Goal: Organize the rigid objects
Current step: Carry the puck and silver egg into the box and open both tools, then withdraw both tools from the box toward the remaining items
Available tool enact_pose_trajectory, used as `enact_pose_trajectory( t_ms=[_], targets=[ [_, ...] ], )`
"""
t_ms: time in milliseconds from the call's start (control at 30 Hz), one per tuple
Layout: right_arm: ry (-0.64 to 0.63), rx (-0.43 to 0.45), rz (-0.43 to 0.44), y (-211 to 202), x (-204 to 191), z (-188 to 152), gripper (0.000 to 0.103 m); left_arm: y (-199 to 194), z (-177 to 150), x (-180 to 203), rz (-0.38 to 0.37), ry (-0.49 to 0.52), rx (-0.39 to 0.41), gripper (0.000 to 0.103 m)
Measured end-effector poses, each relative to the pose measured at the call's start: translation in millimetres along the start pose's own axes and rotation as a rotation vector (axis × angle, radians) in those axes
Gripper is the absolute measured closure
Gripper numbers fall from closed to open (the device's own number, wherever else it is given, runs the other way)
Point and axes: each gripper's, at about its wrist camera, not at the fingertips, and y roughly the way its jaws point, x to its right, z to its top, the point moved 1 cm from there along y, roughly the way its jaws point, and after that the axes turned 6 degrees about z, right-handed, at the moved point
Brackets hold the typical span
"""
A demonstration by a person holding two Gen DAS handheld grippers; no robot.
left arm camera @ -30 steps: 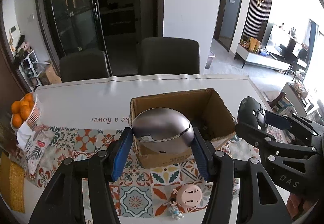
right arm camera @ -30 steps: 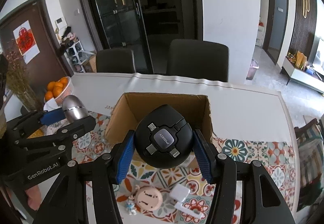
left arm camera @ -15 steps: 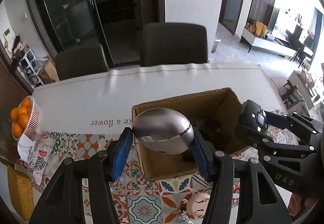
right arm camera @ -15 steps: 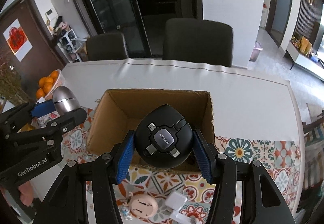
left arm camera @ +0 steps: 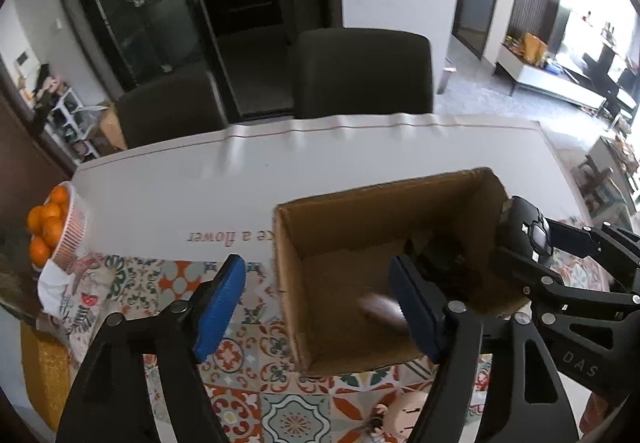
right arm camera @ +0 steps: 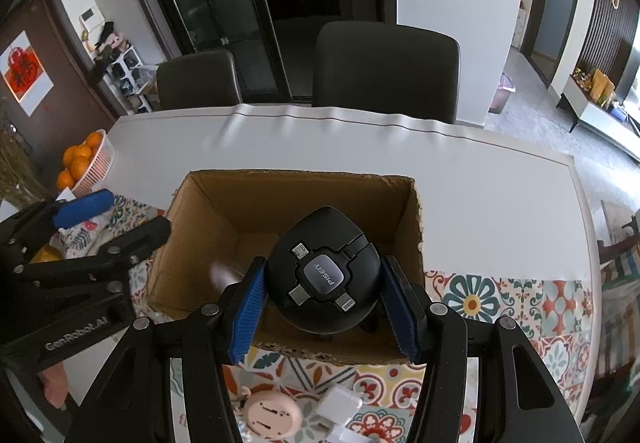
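Holding the black hub [right arm camera: 323,270] clamped in my right gripper [right arm camera: 322,307] over the box [right arm camera: 416,203], I judged it best to sink lower before letting go, aiming at the bare floor toward 12 o'clock. My left gripper [left arm camera: 318,305] was opening with nothing between its pads. Its view showed a pale blur [left arm camera: 380,309] falling inside the box; the right view showed the hub's plug tips and, at 6 o'clock, a pink gadget [right arm camera: 272,415]

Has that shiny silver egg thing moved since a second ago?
Yes. It left the left gripper, whose jaws are opening, and dropped as a blur into the cardboard box.
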Motion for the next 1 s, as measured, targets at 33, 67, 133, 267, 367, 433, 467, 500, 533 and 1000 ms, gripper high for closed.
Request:
enact_pose_trajectory(
  t_ms=[33, 67, 133, 267, 367, 433, 467, 500, 533, 1000],
  targets=[
    [-0.003, 0.001, 0.002, 0.5, -1.3, 0.2, 0.047, -1.8, -1.4, -2.7, 0.02, -0.005, 0.007, 0.019],
    [-0.007, 0.002, 0.003, 1.1, -3.4, 0.7, 0.046, -4.1, -2.7, -5.4, 0.037, -0.01, 0.019, 0.017],
    [-0.011, 0.011, 0.005, 0.6, -5.8, 2.4, 0.039, -8.0, -4.3, -10.8, 0.053, -0.022, 0.034, 0.016],
    [-0.019, 0.057, -0.036, -11.3, -11.0, 3.8, 0.023, -20.9, -9.1, -21.8, 0.074, -0.046, 0.062, 0.012],
    [-0.021, 0.081, -0.062, -24.7, -13.7, 0.3, 0.022, -32.1, -13.3, -24.3, 0.073, -0.047, 0.084, 0.007],
    [-0.017, 0.103, -0.076, -35.8, -15.0, -4.4, 0.019, -39.3, -16.2, -23.8, 0.07, -0.047, 0.101, 0.004],
    [-0.014, 0.112, -0.081, -40.0, -15.0, -6.6, 0.019, -44.1, -18.8, -23.2, 0.066, -0.046, 0.111, 0.004],
    [-0.011, 0.125, -0.091, -46.4, -15.4, -11.2, 0.018, -48.6, -21.7, -22.6, 0.066, -0.047, 0.119, 0.004],
    [-0.008, 0.128, -0.097, -49.2, -15.1, -12.8, 0.018, -51.0, -23.1, -21.7, 0.068, -0.048, 0.123, 0.004],
    [0.072, 0.216, -0.152, -96.8, -4.3, -81.6, 0.01, -87.6, -78.4, -3.4, 0.035, -0.051, 0.176, 0.001]
  ],
)
